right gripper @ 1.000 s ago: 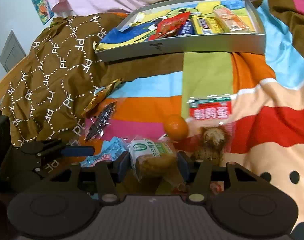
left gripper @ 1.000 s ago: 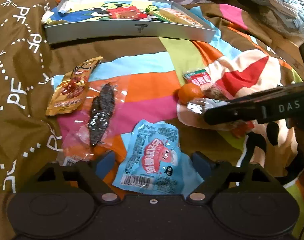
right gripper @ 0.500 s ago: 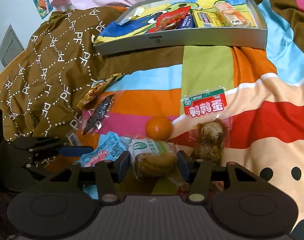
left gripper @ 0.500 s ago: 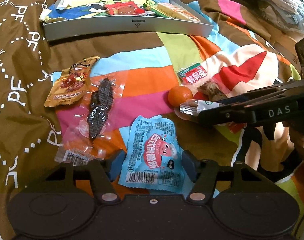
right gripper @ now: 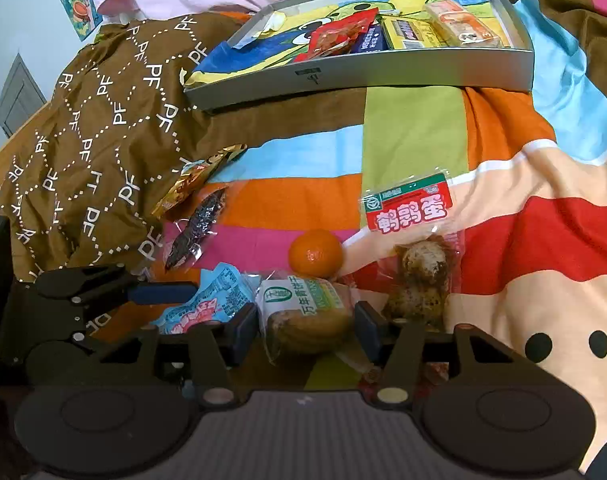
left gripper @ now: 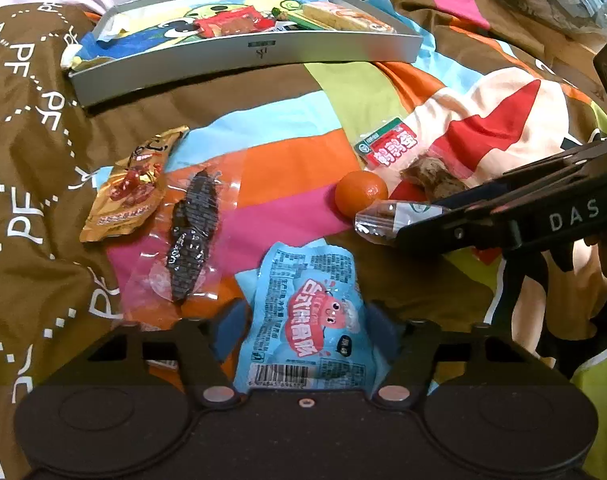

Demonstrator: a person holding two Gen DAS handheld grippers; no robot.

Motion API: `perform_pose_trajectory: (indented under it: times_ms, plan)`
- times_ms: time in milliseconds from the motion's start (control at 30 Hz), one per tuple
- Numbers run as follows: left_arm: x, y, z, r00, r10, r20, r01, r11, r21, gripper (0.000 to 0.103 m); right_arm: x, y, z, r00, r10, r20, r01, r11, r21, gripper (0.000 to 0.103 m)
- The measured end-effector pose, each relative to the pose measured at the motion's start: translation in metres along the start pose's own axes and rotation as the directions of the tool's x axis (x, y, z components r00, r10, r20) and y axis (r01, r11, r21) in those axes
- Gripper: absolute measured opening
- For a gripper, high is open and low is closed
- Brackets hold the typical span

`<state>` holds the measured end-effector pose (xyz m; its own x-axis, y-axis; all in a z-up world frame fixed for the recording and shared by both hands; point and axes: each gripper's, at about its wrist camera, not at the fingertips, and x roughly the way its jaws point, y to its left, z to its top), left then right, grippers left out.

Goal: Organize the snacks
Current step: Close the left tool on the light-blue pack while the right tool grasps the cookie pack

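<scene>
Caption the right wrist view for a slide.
Right gripper straddles a biscuit packet beside an orange, grey tray beyond.

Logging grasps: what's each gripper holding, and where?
Left gripper: blue snack packet, pads at its side edges. Right gripper: biscuit packet, pads at its sides. Whether they're actually clamped can't be told.

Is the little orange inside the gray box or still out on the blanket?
Out. The orange lies on the striped blanket, beside the quail egg packet. The gray box sits farther back, holding only wrapped snacks.

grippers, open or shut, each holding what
left gripper: closed on the blue sausage pack.
right gripper: closed on the biscuit pack.
</scene>
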<state>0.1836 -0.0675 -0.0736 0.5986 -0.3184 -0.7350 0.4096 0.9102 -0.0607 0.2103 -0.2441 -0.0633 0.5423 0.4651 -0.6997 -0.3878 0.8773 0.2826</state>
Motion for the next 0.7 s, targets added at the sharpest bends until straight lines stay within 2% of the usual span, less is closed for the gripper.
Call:
perform_pose_trajectory:
  times_ms: [200,367,600,700]
  plan:
    - [-0.007,-0.001,-0.004,1.000,0.003,0.001,-0.003,1.000,-0.031,0.061,0.003,0.005,-0.003,1.000,-0.016,0.005,0.016,0.999,-0.030,0.058]
    - [-0.016,0.004,-0.011,1.000,-0.007,0.006,0.008,0.991,-0.132,0.060,0.004,0.009,-0.005,0.999,-0.028,0.019,0.029,0.998,-0.055,0.057]
    - [-0.025,0.007,-0.019,0.999,0.001,0.041,0.009,0.973,-0.230,0.060,0.005,0.032,-0.018,0.993,-0.103,0.063,0.115,0.968,-0.223,0.057]
    - [-0.027,0.011,-0.022,0.998,0.004,0.060,0.012,0.963,-0.268,0.060,0.004,0.037,-0.020,0.990,-0.116,0.080,0.133,0.957,-0.256,0.056]
